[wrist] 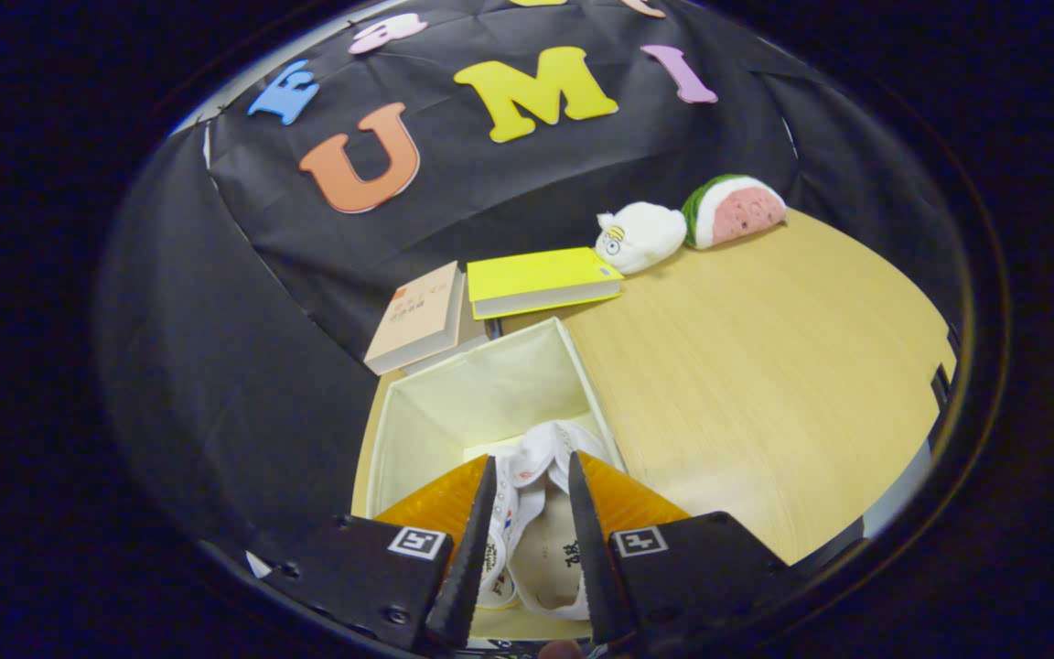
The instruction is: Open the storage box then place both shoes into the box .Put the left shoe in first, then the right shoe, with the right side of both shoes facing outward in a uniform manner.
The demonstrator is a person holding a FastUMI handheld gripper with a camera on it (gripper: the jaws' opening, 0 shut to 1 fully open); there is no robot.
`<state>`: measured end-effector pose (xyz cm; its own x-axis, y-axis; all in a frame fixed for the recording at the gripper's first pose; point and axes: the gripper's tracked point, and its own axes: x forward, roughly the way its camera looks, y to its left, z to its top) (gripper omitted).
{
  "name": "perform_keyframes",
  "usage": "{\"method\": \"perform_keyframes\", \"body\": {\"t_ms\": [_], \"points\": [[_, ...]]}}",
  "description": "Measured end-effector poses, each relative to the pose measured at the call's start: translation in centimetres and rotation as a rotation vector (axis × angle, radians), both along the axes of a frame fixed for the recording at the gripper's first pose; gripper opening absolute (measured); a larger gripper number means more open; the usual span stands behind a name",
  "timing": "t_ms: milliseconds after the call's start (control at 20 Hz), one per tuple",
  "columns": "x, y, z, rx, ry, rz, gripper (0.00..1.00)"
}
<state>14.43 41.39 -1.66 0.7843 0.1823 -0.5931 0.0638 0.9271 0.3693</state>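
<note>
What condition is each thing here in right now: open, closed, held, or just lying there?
storage box: open, a shoe partly inside.
white shoe: between the fingers, over the box.
gripper: closed on the shoe.
yellow book: closed, flat.
tan book: closed, flat.
white plush and watermelon plush: resting on table.

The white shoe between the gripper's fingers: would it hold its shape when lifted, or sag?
The white shoe looks like soft canvas, so its upper would probably give under the fingers that press it from both sides. It seems light for its size. The fabric storage box around it has thin walls and might shift if nudged.
</note>
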Motion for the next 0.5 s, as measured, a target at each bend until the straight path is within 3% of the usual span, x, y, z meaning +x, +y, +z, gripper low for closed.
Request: {"method": "perform_keyframes", "body": {"t_ms": [100,200,350,500], "points": [[0.1,-1.1,2.8,-0.077,-0.121,0.03,0.71],[-0.5,-3.1,6.3,-0.18,-0.273,0.037,0.93],[-3.1,-5.3,9.9,-0.278,-0.459,0.054,1.0],[-5.8,-7.7,12.0,-0.365,-0.598,0.062,1.0]]}}
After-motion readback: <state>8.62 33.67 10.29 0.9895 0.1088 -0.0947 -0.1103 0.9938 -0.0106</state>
